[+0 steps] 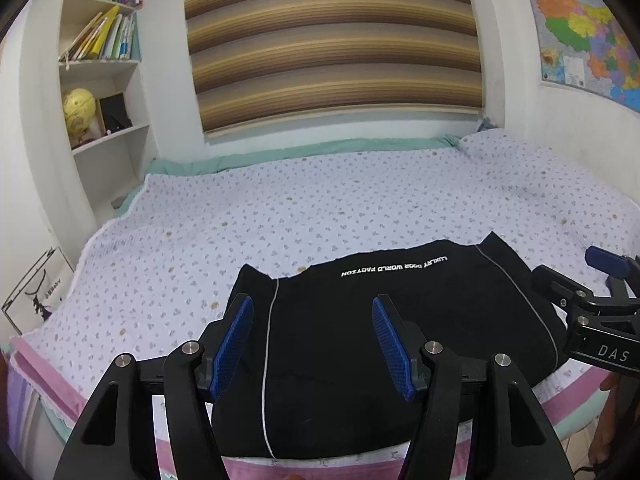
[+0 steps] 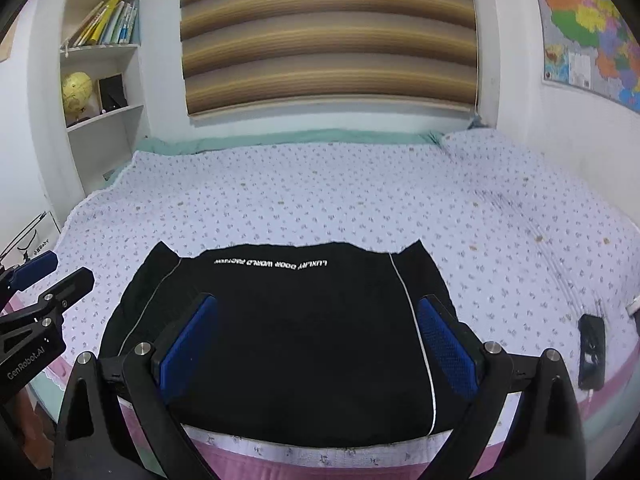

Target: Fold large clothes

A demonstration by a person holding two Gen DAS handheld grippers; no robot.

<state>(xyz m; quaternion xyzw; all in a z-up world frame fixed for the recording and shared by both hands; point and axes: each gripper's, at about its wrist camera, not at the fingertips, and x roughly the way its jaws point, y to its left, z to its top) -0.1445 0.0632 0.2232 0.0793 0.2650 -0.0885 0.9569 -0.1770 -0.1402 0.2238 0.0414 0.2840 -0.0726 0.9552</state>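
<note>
Black garment [image 2: 288, 320], white piping, partly folded at the bed's [image 2: 320, 192] near edge. Soft, light, limp; likely slides on the quilt. My left fingers [image 1: 313, 344] and right fingers [image 2: 318, 344] spread, empty, above it. Best hold: outer corners.

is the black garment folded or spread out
Folded: the black garment lies as a compact rectangle on the bedspread, no sleeves or legs sticking out.
</note>
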